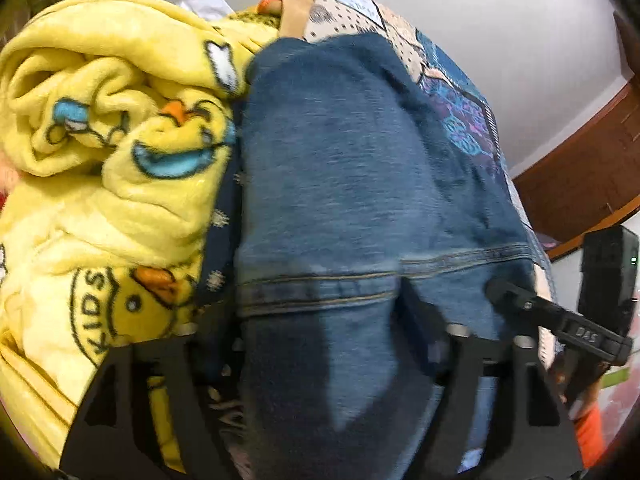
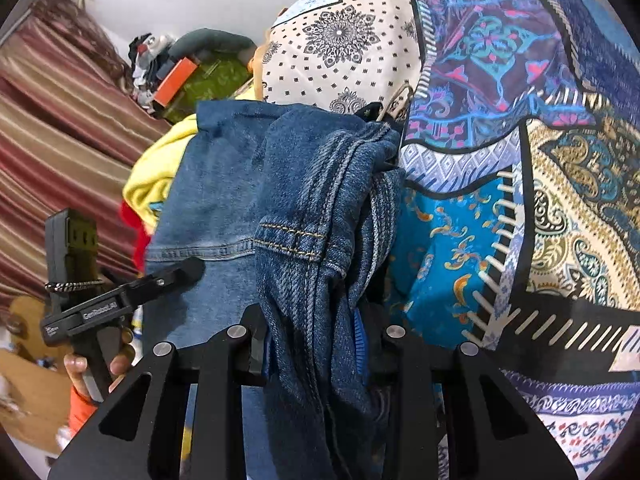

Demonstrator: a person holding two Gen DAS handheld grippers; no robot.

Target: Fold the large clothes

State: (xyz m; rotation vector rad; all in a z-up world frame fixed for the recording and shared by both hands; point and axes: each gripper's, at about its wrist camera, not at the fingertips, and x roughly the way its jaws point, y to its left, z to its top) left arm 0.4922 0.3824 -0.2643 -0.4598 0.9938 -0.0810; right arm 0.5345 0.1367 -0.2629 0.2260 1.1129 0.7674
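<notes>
Denim, mid-blue and faded, makes up the jeans (image 2: 304, 216), which lie folded on the patchwork bedspread (image 2: 520, 152) with orange-stitched seams across them. The right gripper (image 2: 316, 344) pinches a bunched thickness of that denim between narrowly parted fingers. The left gripper (image 1: 324, 312) stands wide, with the cloth lying between its fingers; no pad visibly presses it. Only the left wrist view shows the yellow duck-print blanket (image 1: 112, 152) touching the jeans; only the right shows the striped curtain (image 2: 60, 152).

The jeans (image 1: 360, 184) hide the left gripper's (image 1: 320, 320) fingertips. Blur smears the yellow blanket (image 1: 120, 140), which the picture's edge cuts off.
</notes>
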